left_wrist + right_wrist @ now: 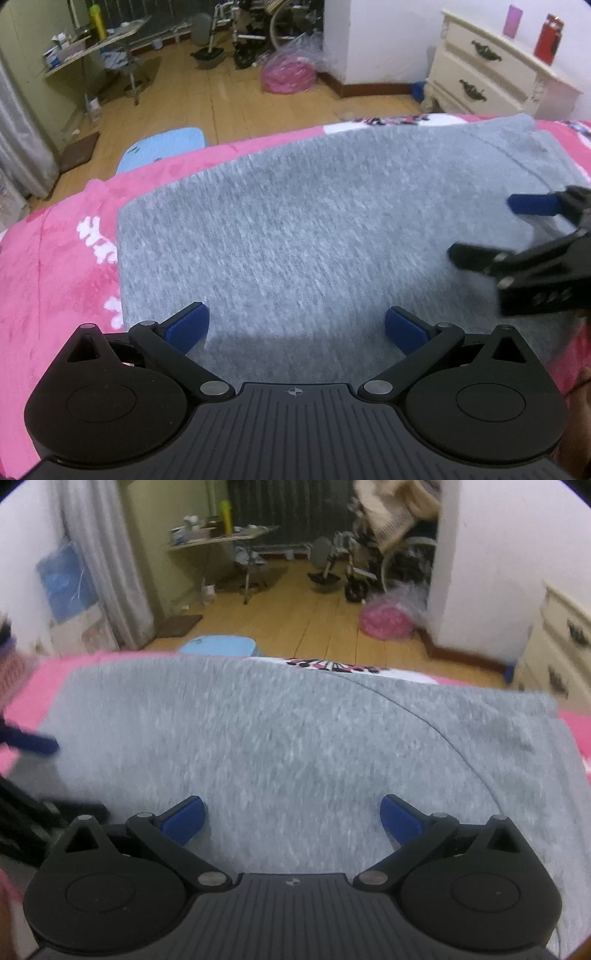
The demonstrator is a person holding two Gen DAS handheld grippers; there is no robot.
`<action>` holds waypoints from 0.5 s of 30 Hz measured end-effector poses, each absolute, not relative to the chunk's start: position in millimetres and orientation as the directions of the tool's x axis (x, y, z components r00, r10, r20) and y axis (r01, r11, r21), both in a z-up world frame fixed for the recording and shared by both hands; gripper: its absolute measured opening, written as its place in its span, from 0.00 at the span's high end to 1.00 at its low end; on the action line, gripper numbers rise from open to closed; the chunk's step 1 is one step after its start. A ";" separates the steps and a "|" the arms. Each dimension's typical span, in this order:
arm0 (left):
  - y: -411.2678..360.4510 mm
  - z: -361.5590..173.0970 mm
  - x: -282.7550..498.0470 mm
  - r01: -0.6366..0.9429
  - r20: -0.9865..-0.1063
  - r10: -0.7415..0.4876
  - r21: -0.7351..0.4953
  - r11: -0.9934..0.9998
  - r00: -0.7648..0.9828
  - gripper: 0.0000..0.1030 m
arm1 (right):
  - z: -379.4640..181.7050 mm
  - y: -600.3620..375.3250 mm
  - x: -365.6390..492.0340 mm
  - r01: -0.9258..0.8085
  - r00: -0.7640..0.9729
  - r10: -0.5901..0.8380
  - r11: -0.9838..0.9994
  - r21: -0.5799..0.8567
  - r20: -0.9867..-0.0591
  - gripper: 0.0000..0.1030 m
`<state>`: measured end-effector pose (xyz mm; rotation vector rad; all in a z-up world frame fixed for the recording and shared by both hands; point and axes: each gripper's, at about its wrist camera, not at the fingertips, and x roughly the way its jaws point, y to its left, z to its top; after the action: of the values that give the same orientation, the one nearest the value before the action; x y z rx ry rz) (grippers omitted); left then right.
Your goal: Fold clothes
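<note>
A grey knit garment lies spread flat on a pink bedcover, its left edge straight and its right part crossed by a curved seam or fold line. The cloth appears smoothed, perhaps already folded once; further folds seem to remain, though the layering cannot be told. Left gripper: blue pads spread wide apart above the near edge of the garment, holding nothing; contact with the cloth cannot be told. Right gripper: likewise wide apart and empty, poised over the garment beside its partner.
</note>
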<state>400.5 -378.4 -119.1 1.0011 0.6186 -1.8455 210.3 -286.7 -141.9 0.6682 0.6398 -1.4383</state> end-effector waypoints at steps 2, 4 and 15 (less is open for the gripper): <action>-375.8 -110.5 413.6 0.893 -0.807 -0.519 -0.026 -0.448 -0.284 0.00 | -144.0 -285.1 210.5 0.999 0.035 -0.674 0.023 0.026 -0.738 0.00; -373.1 -102.1 430.4 0.900 -0.769 -0.565 -0.032 -0.434 -0.300 0.00 | -144.3 -284.9 209.5 0.999 0.042 -0.673 0.027 0.032 -0.739 0.00; -409.7 -128.9 499.9 0.928 -0.746 -0.554 -0.269 -0.257 -0.370 0.31 | -144.6 -283.8 210.3 0.999 0.042 -0.675 0.028 0.032 -0.737 0.00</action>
<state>499.9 -409.7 -128.9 0.6391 0.8599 -1.8116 210.3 -283.8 -144.6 0.6583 0.6303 -1.4328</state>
